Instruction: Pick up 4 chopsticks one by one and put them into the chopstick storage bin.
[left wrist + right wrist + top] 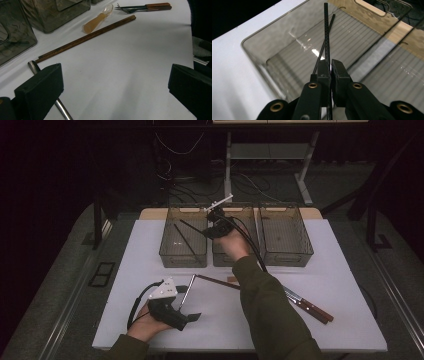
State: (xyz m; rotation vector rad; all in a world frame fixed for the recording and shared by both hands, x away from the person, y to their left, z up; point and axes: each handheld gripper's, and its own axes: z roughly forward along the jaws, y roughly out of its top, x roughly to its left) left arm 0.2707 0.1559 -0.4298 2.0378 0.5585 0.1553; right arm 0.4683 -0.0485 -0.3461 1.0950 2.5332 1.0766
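Olive-green long sleeves (272, 315) are being worn on both arms. The left gripper (186, 316) is being seen as a black body topped by a grey three-cornered plate (163, 290), with a black cable (135, 306) trailing. The right gripper (329, 68) is being shown with black jaws and brass-coloured rivets (312, 85).

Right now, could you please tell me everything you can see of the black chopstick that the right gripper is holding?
The black chopstick is a thin, straight, dark rod with a finely textured surface. The right gripper is shut on it, its jaws pinching it partway along. It points out over the left bin, above a second black chopstick lying inside. It appears to touch nothing but the jaws.
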